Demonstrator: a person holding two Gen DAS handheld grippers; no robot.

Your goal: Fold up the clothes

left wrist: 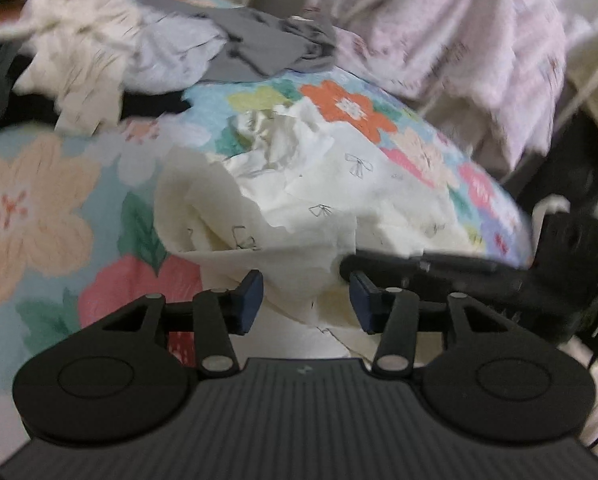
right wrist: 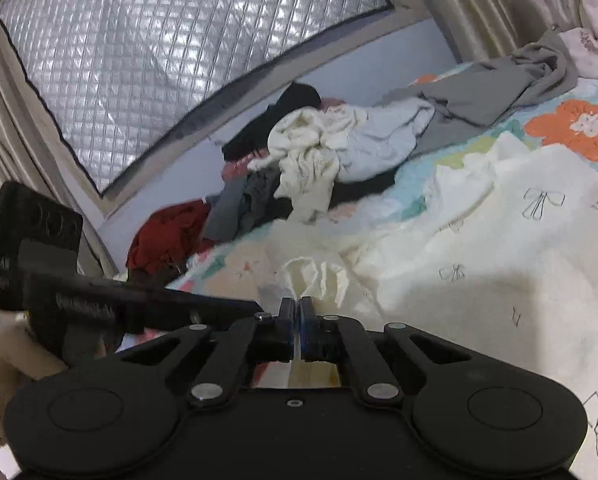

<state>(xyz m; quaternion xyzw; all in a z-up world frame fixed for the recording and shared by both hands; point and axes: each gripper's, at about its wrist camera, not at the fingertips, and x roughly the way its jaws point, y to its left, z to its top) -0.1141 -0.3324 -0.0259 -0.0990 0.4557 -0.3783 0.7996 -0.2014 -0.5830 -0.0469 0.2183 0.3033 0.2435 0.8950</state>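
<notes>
Cream garment [left wrist: 323,200], printed with small bows, lies crumpled on the flowered bedspread [left wrist: 39,208], in the middle of the left wrist view and along the right side of the right wrist view [right wrist: 499,248].

Left wrist view, left to right: a peach flower and a pink flower of the bedspread; at upper left, blurred, the pile of clothes [left wrist: 159,48], with a cream piece, a white piece and a grey one; the left gripper [left wrist: 306,304] at bottom centre, its jaws standing partly apart with a fold of the garment between the blue pads [left wrist: 251,300], which do not press on it; the right gripper [left wrist: 419,268] reaching in from the right edge, its tip at the garment's edge; a pale pink printed fabric [left wrist: 439,28] at upper right.

Right wrist view, left to right: the left gripper [right wrist: 99,300] entering from the left edge; a quilted silver panel [right wrist: 159,60] over the window behind; a red garment [right wrist: 167,236] by the wall; the pile [right wrist: 339,148] beyond; the right gripper [right wrist: 297,316] at bottom centre, its jaws closed together, a bunched edge of the garment rising just ahead of its tips; whether cloth is pinched cannot be told.
</notes>
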